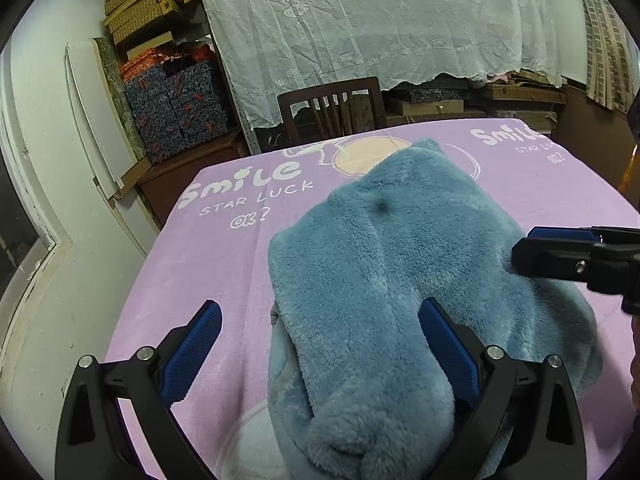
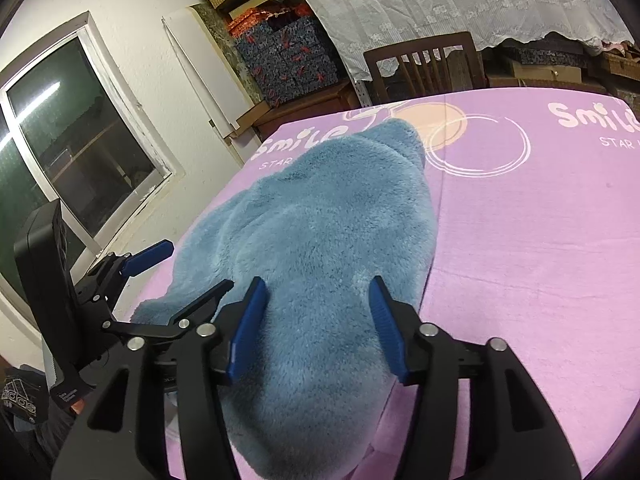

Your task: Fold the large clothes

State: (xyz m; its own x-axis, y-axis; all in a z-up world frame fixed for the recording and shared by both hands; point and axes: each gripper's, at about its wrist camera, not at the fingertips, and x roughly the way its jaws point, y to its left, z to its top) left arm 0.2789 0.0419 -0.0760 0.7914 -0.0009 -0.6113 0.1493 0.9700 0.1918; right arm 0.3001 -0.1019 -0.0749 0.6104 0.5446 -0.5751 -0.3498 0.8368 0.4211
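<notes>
A fluffy blue garment (image 1: 384, 264) lies folded in a thick bundle on the purple printed cloth (image 1: 224, 248) that covers the table. My left gripper (image 1: 320, 320) is open above the garment's near left edge, one finger over the cloth, one over the fleece. My right gripper (image 2: 318, 300) is open with both fingers over the garment's near end (image 2: 320, 220). The right gripper also shows at the right edge of the left wrist view (image 1: 560, 252). The left gripper shows at the left of the right wrist view (image 2: 176, 268). Neither holds anything.
A dark wooden chair (image 1: 332, 108) stands at the table's far edge. Patterned boxes (image 1: 176, 108) and woven boxes fill shelves at the back left. A white lace cloth (image 1: 380, 20) hangs behind. A window (image 2: 72, 132) is in the left wall.
</notes>
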